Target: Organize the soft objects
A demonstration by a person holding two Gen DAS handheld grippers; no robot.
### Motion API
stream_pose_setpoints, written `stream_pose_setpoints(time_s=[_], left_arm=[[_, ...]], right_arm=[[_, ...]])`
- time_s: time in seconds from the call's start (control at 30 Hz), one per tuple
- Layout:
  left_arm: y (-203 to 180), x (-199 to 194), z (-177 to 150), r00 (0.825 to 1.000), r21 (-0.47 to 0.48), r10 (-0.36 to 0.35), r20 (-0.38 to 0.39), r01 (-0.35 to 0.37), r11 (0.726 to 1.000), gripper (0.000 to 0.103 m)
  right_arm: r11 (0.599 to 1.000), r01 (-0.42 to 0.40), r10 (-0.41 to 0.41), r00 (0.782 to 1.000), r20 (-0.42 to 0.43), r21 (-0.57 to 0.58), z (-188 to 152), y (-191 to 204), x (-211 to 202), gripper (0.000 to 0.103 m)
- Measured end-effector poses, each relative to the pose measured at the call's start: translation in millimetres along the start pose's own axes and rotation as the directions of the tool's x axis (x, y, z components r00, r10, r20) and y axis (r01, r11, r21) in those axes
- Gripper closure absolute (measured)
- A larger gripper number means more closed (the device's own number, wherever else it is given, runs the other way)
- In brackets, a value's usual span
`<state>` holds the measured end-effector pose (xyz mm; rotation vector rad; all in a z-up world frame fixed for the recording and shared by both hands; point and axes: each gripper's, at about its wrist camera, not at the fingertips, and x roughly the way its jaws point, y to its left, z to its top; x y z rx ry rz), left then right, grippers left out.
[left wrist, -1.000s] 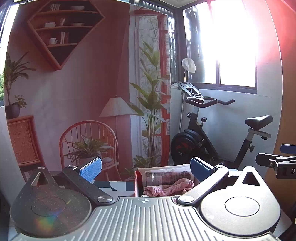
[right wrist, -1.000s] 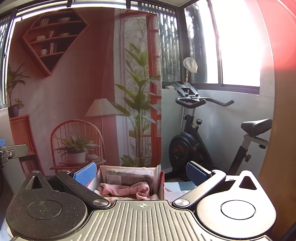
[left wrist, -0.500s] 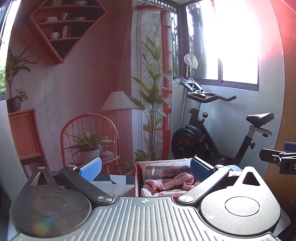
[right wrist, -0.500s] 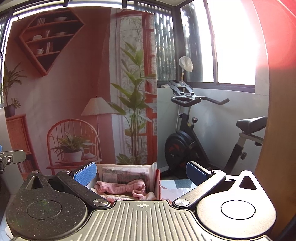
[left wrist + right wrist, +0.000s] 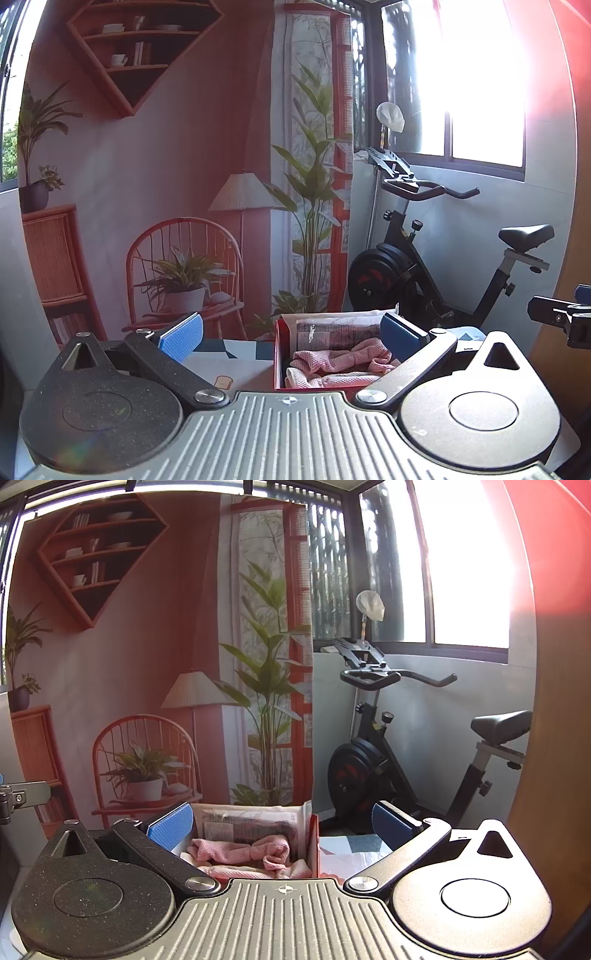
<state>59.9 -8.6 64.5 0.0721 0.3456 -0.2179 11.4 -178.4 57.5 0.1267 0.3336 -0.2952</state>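
Blue pads spread wide on the left hand-held gripper [image 5: 290,334], empty and touching nothing; the right hand-held gripper [image 5: 282,821] is likewise wide open and holds nothing. Low in both frames, on the tabletop [image 5: 236,365], a red box [image 5: 279,354] lined with newspaper holds a pink mesh cloth [image 5: 340,363], twisted, its long axis running left to right across the box.

No words, brands or numbers come through legibly in either view. The paper [image 5: 338,330] lining the red box [image 5: 279,354] carries dark print, too blurred to make out. The right wrist view gives the same paper [image 5: 247,825], its print just as unreadable.
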Motion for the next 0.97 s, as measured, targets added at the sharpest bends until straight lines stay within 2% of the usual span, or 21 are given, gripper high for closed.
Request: stream_pose_setpoints(time_s=[0.97], left_arm=[[-1.7,1.1,-2.5,1.0,-0.011,0.002,-0.013,-0.003,1.0,0.0]], right_arm=[[1.0,0.0,0.0,1.0,-0.002,0.0,-0.1,0.1,0.3,0.0]])
